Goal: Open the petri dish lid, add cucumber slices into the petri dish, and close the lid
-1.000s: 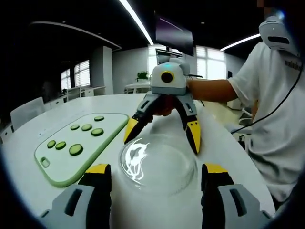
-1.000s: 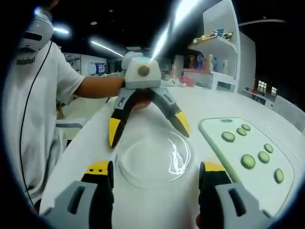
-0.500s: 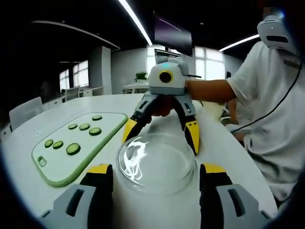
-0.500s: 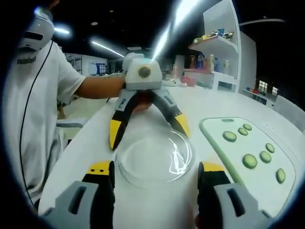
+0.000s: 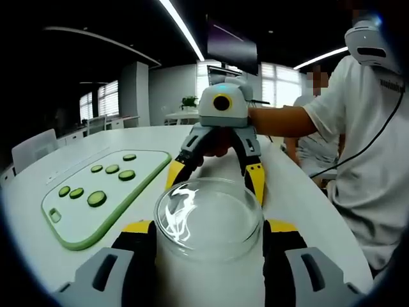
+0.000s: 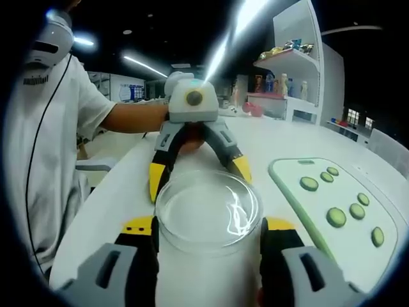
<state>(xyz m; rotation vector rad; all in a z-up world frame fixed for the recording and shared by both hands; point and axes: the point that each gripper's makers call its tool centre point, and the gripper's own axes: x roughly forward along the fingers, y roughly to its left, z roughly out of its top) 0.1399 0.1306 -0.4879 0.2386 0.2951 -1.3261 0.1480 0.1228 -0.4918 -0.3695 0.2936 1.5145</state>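
Observation:
A clear glass petri dish (image 5: 208, 214) with its lid on sits on the white table (image 5: 307, 198), and it shows again as the petri dish (image 6: 208, 208). My left gripper (image 5: 209, 231) has its yellow-padded jaws against the dish's two sides. My right gripper (image 6: 209, 229) meets the dish from the opposite side, jaws touching its rim. Each gripper faces the other: the right gripper (image 5: 215, 180) beyond the dish, the left gripper (image 6: 198, 176) likewise. Several cucumber slices (image 5: 97, 198) lie on a pale green cutting board (image 5: 70, 230), also seen as cucumber slices (image 6: 337, 216) on the board (image 6: 300, 204).
A person in a white T-shirt (image 5: 374, 153) stands at the table's edge, holding both grippers. White shelves with bottles (image 6: 287, 70) stand beyond the table. A chair (image 5: 35, 150) is at the far side.
Both grippers have come forward and lower around the dish, and their jaws have narrowed onto its sides. The dish looks larger and nearer in both views.

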